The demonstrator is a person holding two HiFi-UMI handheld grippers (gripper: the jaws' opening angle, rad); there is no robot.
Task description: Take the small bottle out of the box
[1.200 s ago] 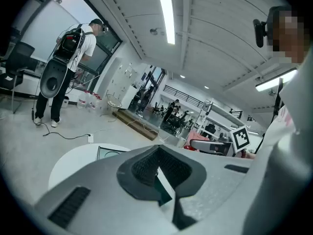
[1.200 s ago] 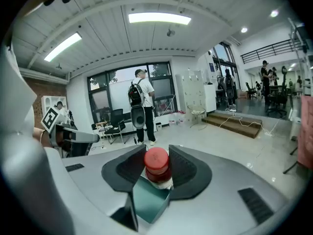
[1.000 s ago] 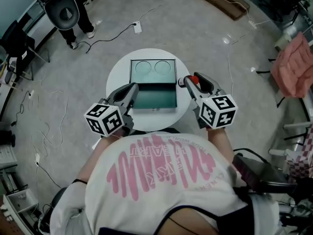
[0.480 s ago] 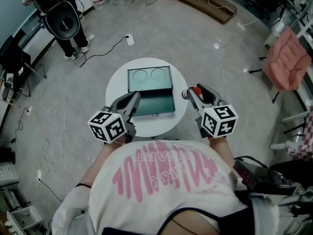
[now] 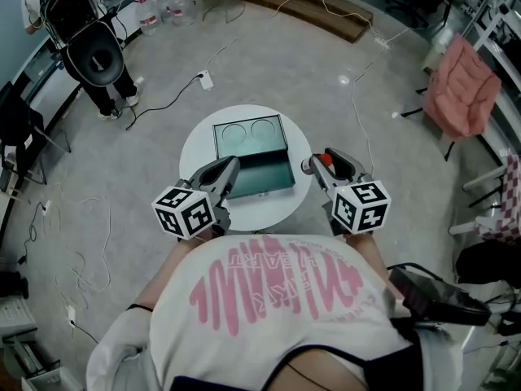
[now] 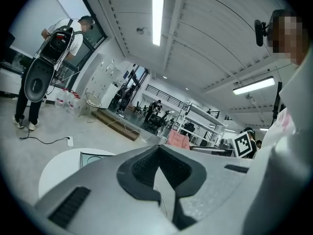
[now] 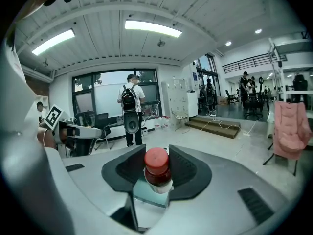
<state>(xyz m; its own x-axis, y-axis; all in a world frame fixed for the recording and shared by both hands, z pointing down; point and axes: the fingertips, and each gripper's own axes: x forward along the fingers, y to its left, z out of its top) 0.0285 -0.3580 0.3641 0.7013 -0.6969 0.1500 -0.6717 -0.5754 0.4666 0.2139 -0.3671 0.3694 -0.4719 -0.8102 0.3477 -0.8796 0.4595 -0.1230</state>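
An open green box (image 5: pixel 260 172) lies on a small round white table (image 5: pixel 199 145); its raised lid (image 5: pixel 251 129) shows two round hollows. My right gripper (image 5: pixel 313 163) hovers at the table's right edge, beside the box, shut on the small bottle (image 5: pixel 324 158). In the right gripper view the bottle (image 7: pixel 157 161), with its red cap, sits upright between the dark pads (image 7: pixel 124 173) of that gripper (image 7: pixel 156 169), and a green corner of the box (image 7: pixel 146 192) shows below. My left gripper (image 5: pixel 226 172) rests over the box's near left corner; its jaws (image 6: pixel 159 166) meet with nothing between them.
A person with a round backpack device (image 5: pixel 89 39) stands at the far left. Cables (image 5: pixel 171 84) trail over the grey floor. A pink-draped chair (image 5: pixel 460 88) stands far right, a wooden step (image 5: pixel 309 2) at the back, and large water bottles (image 5: pixel 163 6) beside it.
Both grippers have drawn back toward me, away from the box. The right one carries the bottle out beside the table's right edge. The head view has shifted.
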